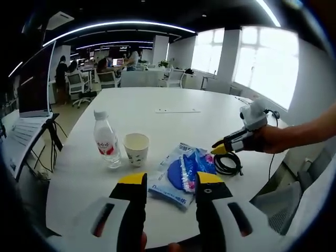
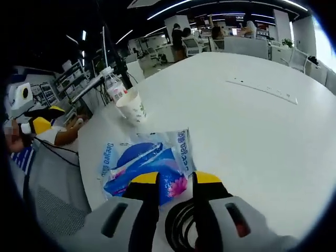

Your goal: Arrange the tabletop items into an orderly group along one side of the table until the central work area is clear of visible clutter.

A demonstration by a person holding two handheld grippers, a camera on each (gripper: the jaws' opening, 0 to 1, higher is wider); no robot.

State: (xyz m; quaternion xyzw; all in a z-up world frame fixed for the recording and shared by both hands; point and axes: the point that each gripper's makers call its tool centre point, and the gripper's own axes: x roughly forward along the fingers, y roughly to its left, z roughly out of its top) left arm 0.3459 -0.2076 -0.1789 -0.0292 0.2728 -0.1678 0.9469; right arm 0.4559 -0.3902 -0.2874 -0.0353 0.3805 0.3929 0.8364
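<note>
White table [image 1: 173,100]; one bottle [image 1: 106,140], one cup [image 1: 136,149], one packet [image 1: 182,174], one cable [image 1: 228,163]

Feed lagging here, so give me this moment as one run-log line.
left gripper: open, above blue-and-white plastic packet | right gripper: open, over coiled black cable | clear plastic bottle, white paper cup: untouched

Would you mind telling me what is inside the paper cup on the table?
In the left gripper view, the paper cup stands open beside the water bottle. Its pale inner wall shows near the rim, with no contents visible. The bottom is hidden by the near wall.
</note>
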